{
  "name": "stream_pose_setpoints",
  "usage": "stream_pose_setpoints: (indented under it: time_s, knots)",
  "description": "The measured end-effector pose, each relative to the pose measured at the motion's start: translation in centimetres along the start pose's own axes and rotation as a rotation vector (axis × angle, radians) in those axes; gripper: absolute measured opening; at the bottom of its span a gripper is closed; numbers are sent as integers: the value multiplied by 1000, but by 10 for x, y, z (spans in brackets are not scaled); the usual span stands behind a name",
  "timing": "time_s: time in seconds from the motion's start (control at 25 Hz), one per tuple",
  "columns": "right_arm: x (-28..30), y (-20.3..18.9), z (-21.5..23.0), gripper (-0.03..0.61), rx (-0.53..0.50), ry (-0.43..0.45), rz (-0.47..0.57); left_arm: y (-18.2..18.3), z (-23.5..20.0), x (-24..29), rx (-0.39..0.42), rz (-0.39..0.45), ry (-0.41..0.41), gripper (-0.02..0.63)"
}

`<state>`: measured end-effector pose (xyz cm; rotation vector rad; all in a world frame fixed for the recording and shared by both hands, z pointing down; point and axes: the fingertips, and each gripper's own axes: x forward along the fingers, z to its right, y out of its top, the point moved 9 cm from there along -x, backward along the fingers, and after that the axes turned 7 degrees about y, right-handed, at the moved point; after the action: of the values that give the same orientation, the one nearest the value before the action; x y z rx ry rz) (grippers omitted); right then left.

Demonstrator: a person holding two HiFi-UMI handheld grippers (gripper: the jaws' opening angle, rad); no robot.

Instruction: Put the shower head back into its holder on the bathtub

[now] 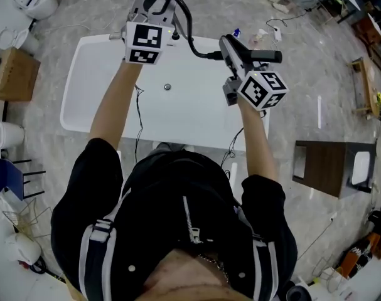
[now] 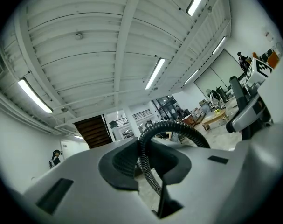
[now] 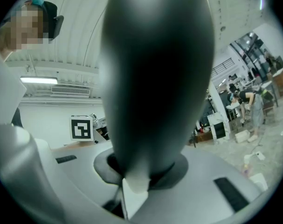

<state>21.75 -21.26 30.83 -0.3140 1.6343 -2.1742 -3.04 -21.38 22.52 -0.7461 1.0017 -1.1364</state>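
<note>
A white bathtub (image 1: 77, 86) lies below me in the head view, its drain (image 1: 167, 87) near the middle. My left gripper (image 1: 155, 2) is over the tub's far left rim, shut on the shower hose (image 1: 189, 33). In the left gripper view the ribbed hose (image 2: 178, 127) loops up out of that gripper (image 2: 148, 164). My right gripper (image 1: 231, 46) is over the far right rim, shut on the dark shower head (image 1: 265, 56), which sticks out to the right. Up close the shower head (image 3: 155, 78) fills the right gripper view above that gripper (image 3: 136, 181). I cannot make out the holder.
A cardboard box (image 1: 11, 74) and white appliances stand on the floor left of the tub. A dark wooden cabinet (image 1: 328, 165) stands to the right. Cables and small bottles (image 1: 236, 34) lie beyond the far rim. Tables and people are far off in the room.
</note>
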Motion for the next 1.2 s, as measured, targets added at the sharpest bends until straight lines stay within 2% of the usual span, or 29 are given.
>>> stream_pose_setpoints:
  time_s: [0.36, 0.72, 1.2]
  knots:
    - [8, -5, 11, 78, -1, -57, -14, -24, 2, 32, -35, -27, -41, 78]
    - [14, -1, 15, 78, -11, -88, 8, -17, 0, 49, -8, 35, -57, 78]
    - [19, -7, 24, 78, 1, -125, 3, -33, 2, 64, 4, 17, -82, 78]
